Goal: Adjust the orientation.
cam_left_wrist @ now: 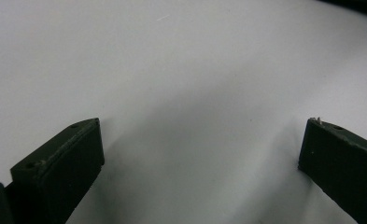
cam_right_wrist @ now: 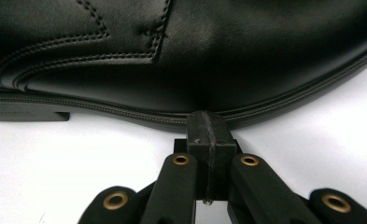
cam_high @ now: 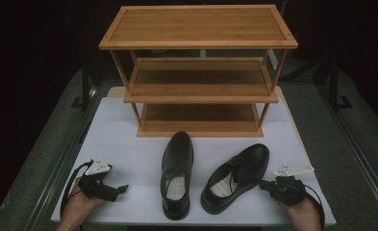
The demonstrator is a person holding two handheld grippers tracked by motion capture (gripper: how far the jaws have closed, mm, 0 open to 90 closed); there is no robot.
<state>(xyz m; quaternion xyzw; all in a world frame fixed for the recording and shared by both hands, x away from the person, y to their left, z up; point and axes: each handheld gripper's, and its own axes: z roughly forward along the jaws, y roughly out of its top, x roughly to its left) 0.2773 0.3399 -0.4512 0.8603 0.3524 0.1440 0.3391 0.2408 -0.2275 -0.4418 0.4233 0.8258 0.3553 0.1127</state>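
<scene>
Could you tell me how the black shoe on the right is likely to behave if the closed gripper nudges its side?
The right shoe would probably slide and pivot rather than tip: its flat sole and heel sit on the smooth white table. Its glossy leather looks fairly stiff, so the shut right gripper could skid along it.

Your right claw [cam_high: 264, 184] sits at the outer side of the right shoe [cam_high: 236, 177], its tip at the sole or just beside it. Your left claw [cam_high: 121, 189] rests on the white bench [cam_high: 129, 144], well apart from the left shoe [cam_high: 177, 174]. A three-tier wooden rack [cam_high: 199, 72] stands behind both shoes.
</scene>
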